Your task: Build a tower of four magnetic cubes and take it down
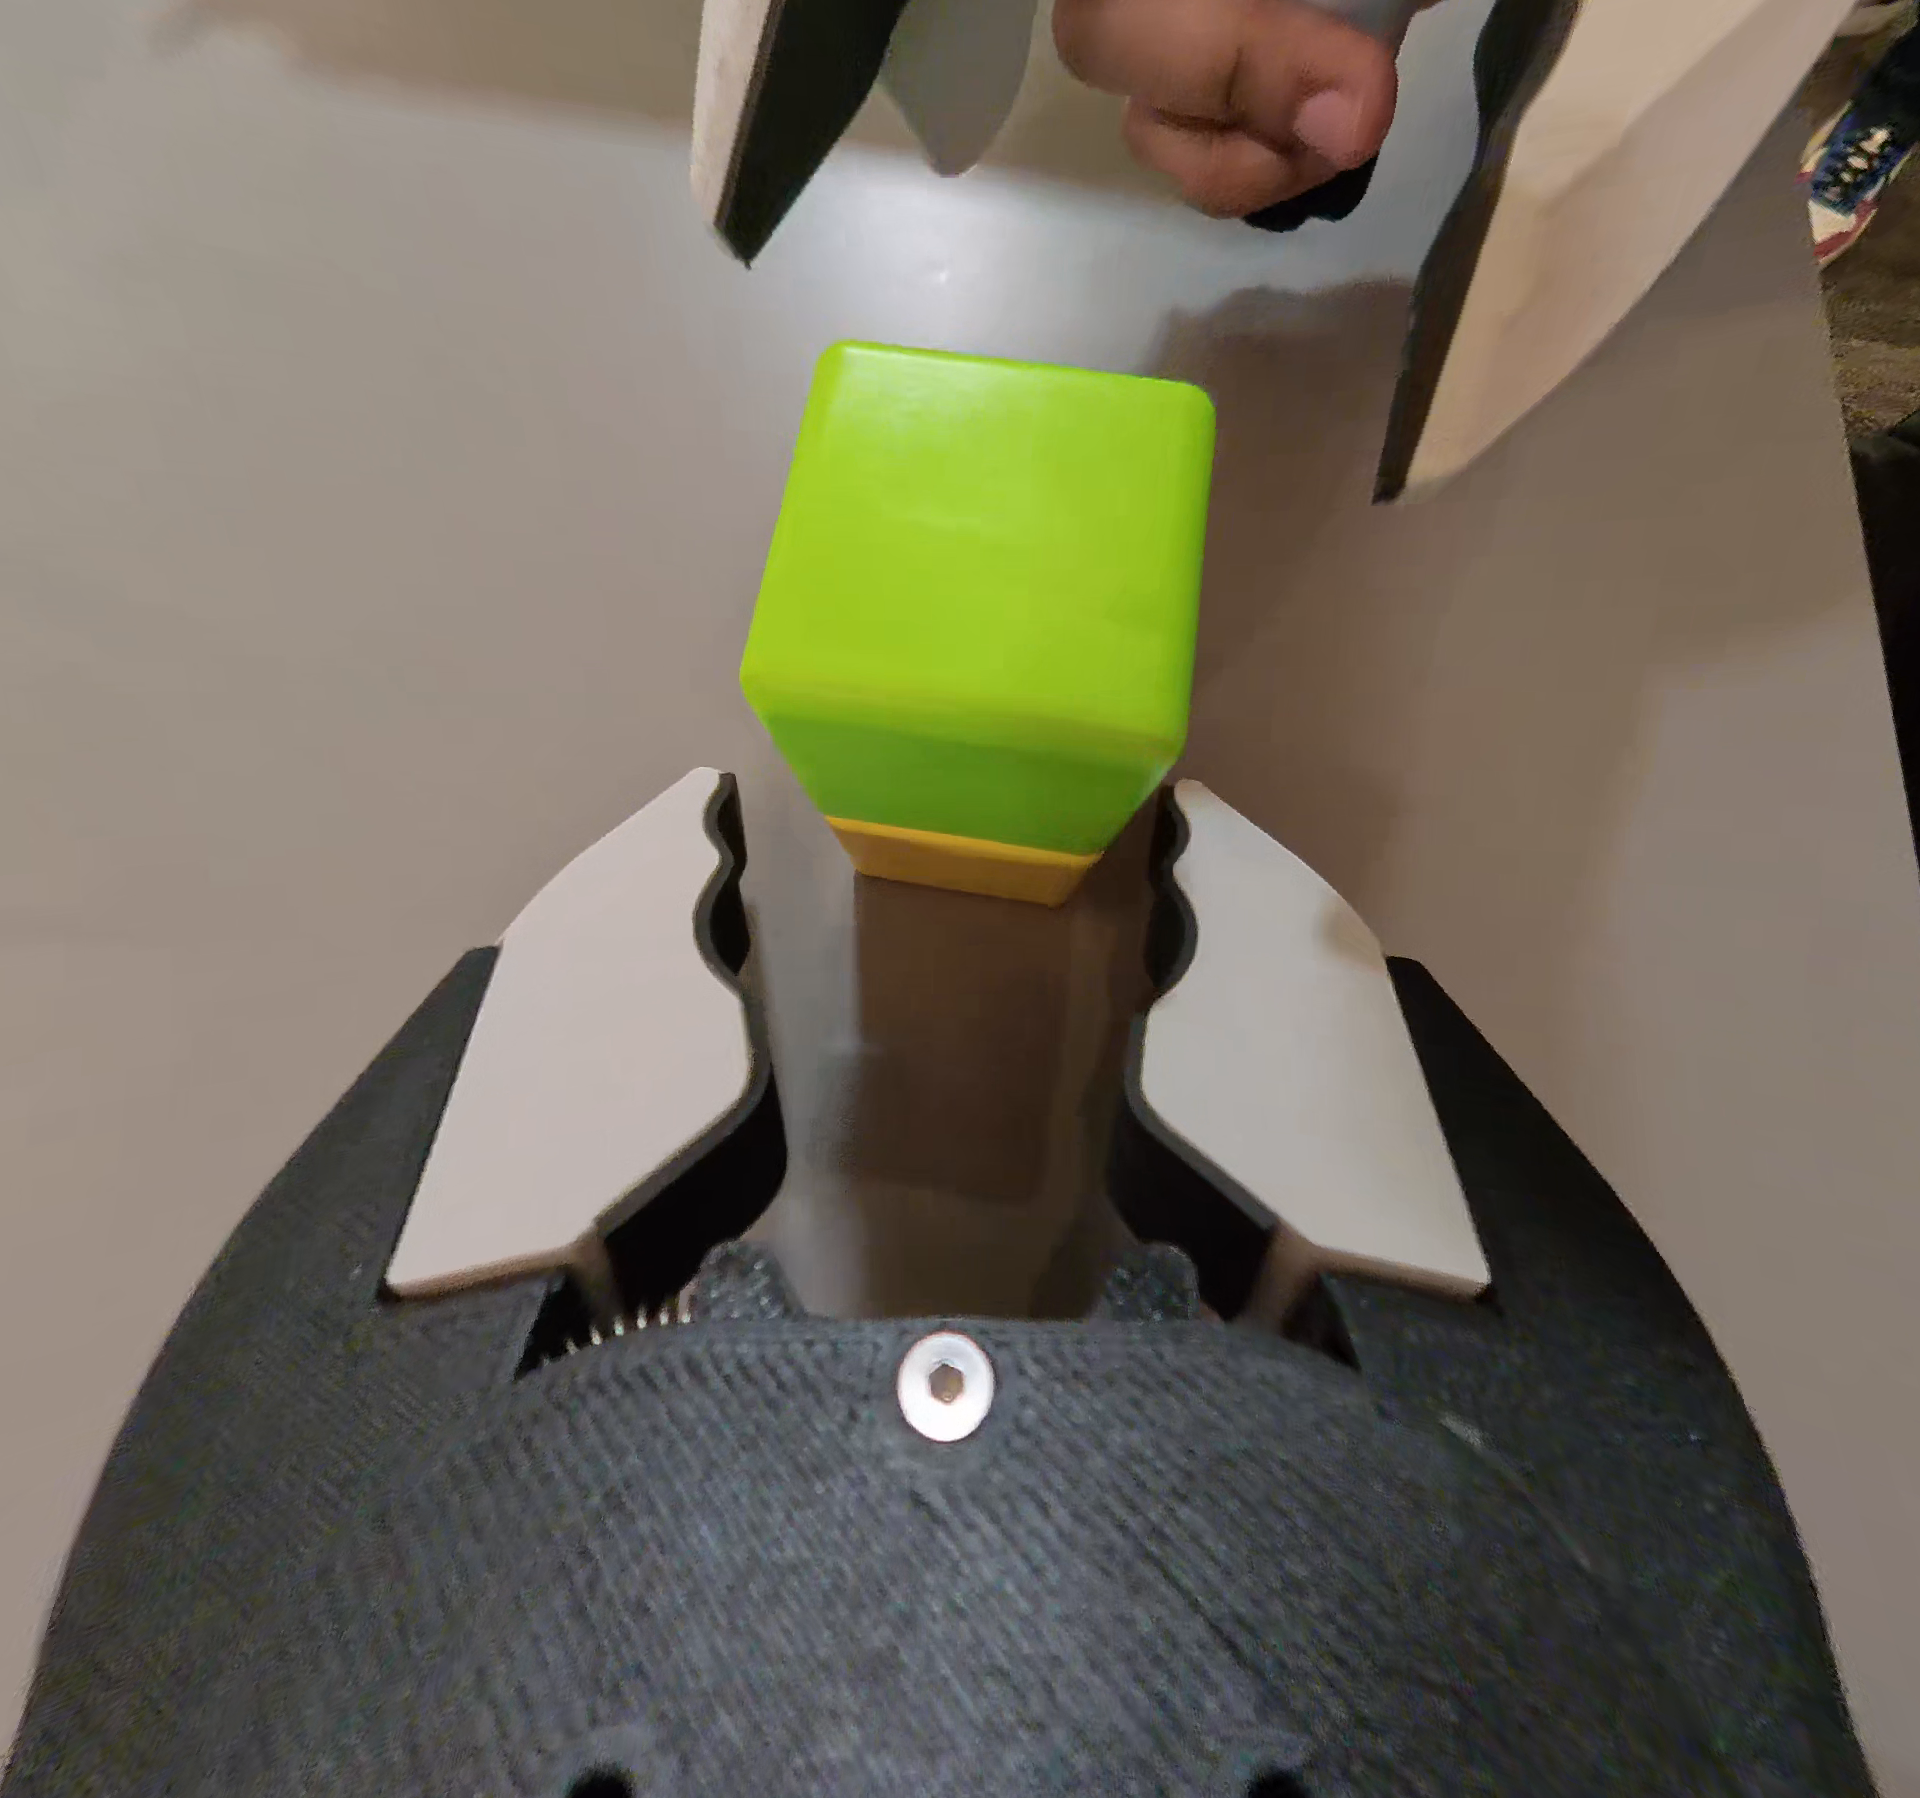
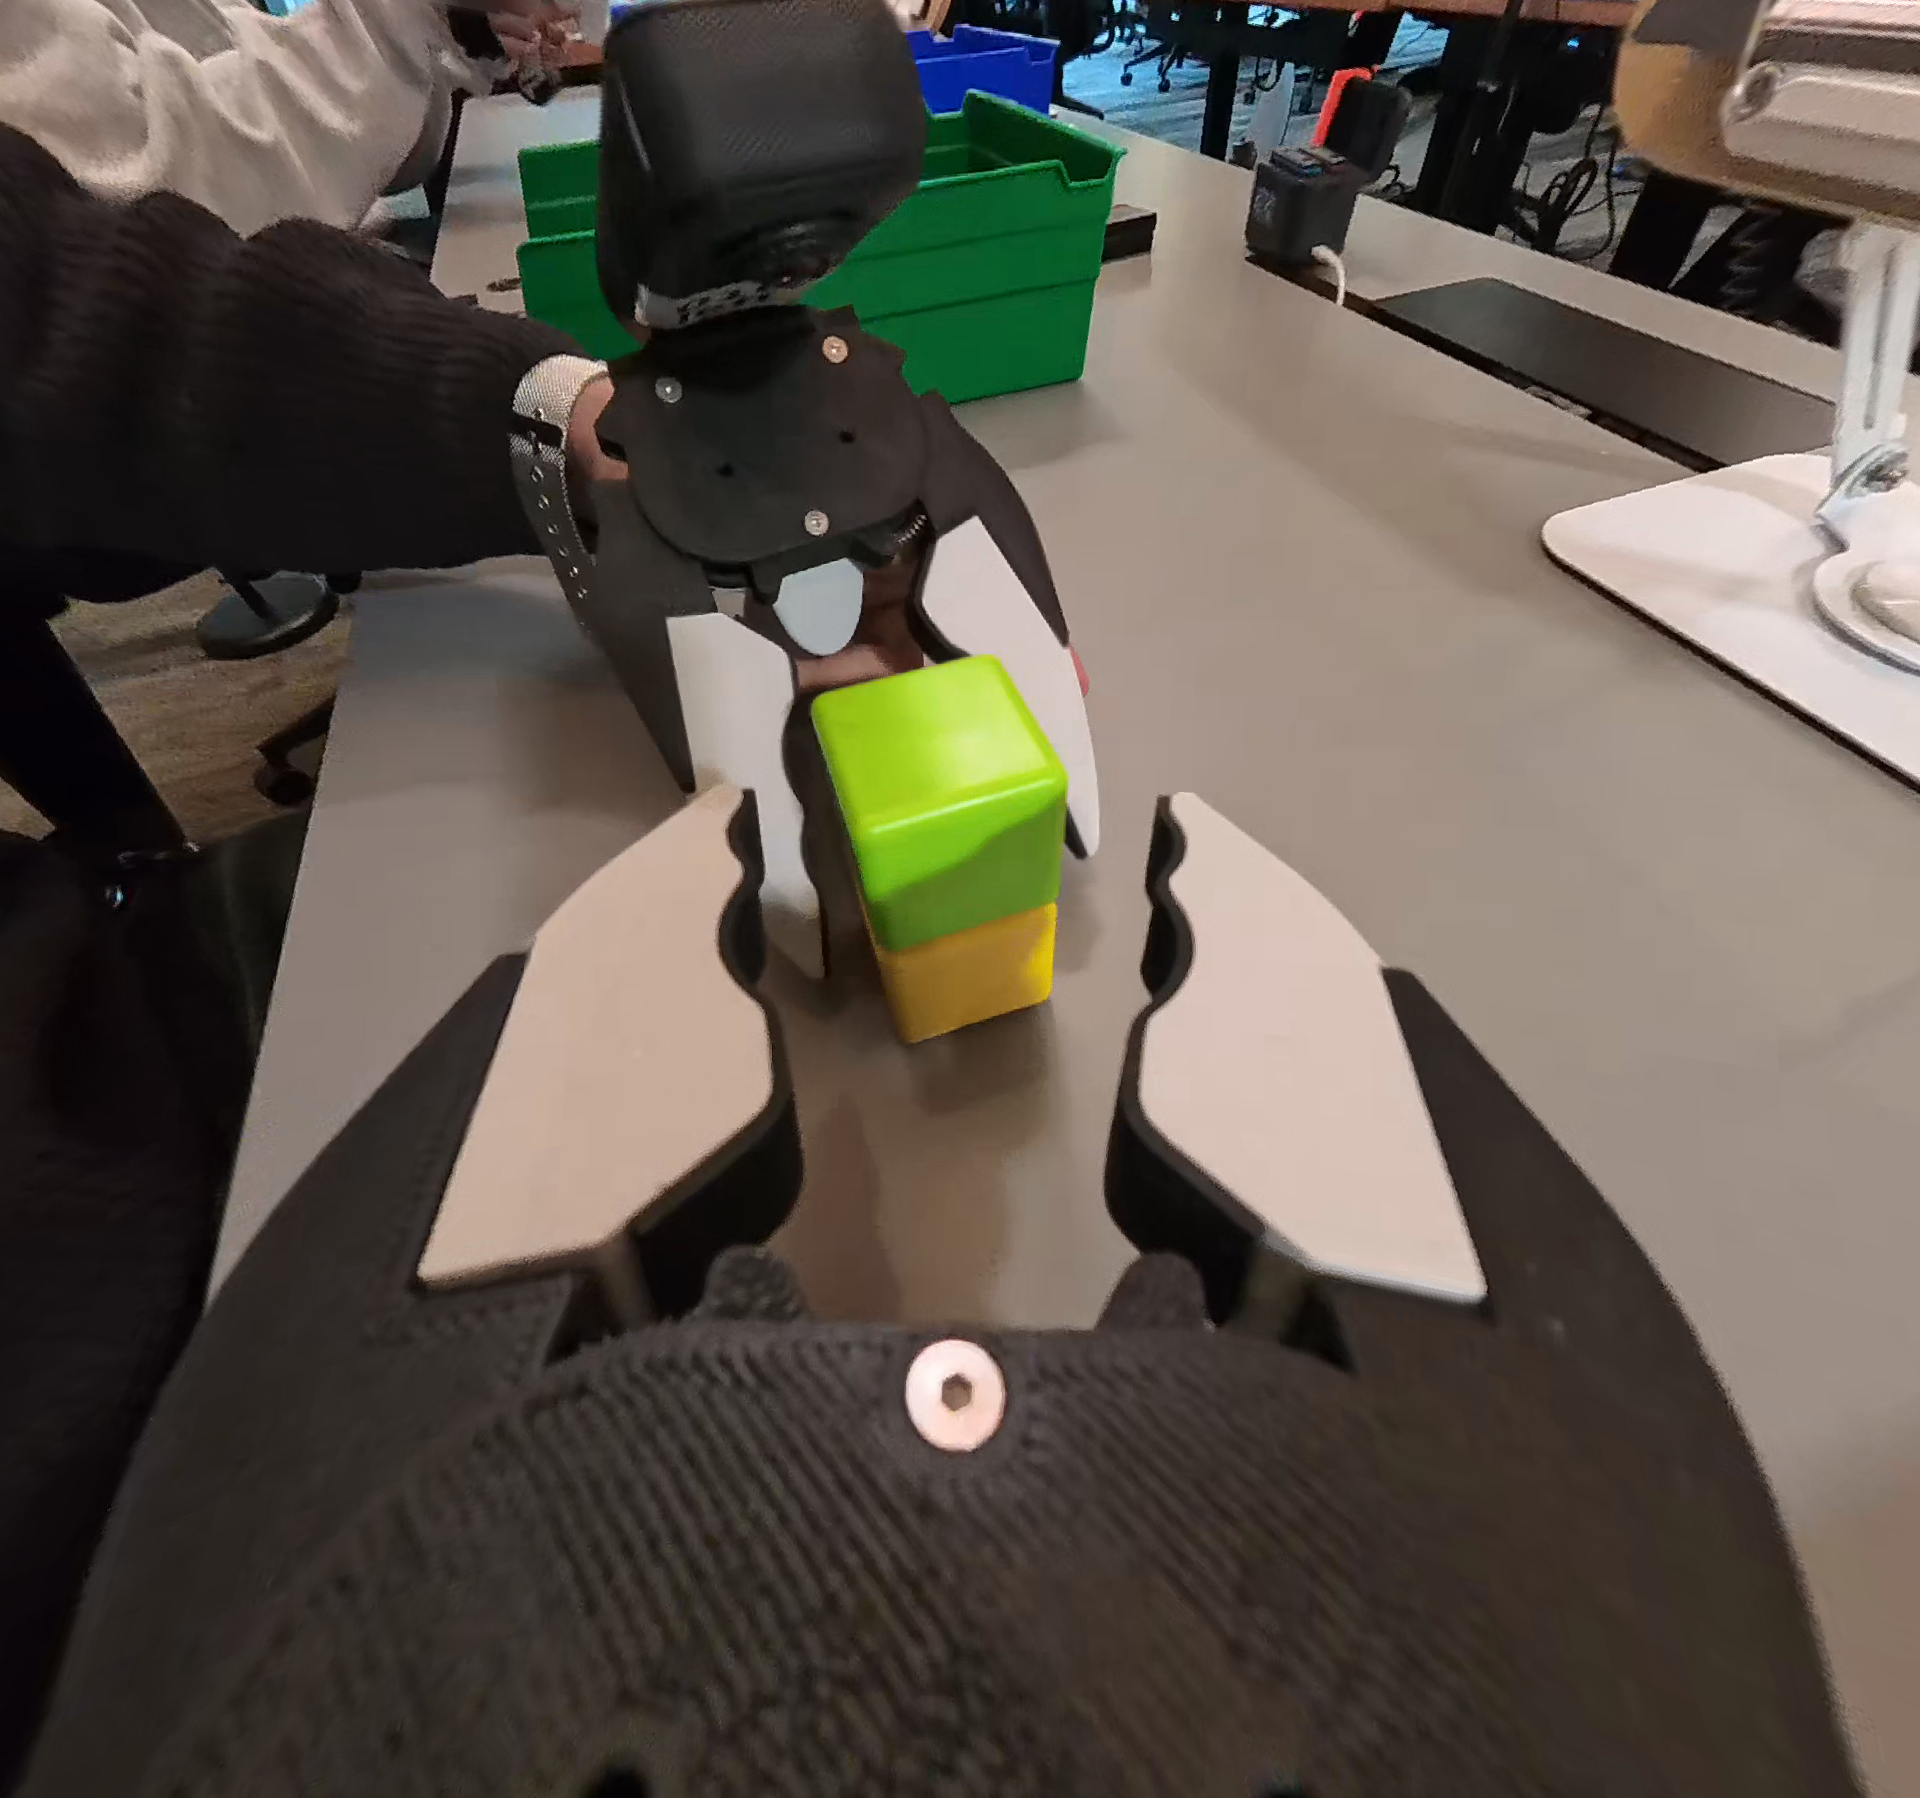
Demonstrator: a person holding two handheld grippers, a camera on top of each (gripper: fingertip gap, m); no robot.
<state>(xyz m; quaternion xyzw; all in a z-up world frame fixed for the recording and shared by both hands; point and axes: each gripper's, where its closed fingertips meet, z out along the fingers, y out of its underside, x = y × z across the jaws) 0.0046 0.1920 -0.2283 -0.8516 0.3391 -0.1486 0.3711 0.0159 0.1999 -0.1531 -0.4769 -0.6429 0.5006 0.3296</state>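
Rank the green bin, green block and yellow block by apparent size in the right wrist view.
1. green bin, largest though farthest.
2. green block.
3. yellow block, partly hidden under the green one, so the two blocks may match.

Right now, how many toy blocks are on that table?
2. A green block sits on top of a yellow block, stacked on the grey table between the two grippers. More could be hidden inside the green bins behind.

A grey desk (image 2: 1351, 709) carries a yellow cube (image 2: 966, 969) near its middle, green bins (image 2: 987, 294) at the back, and a white stand base (image 2: 1714, 564) on the right.
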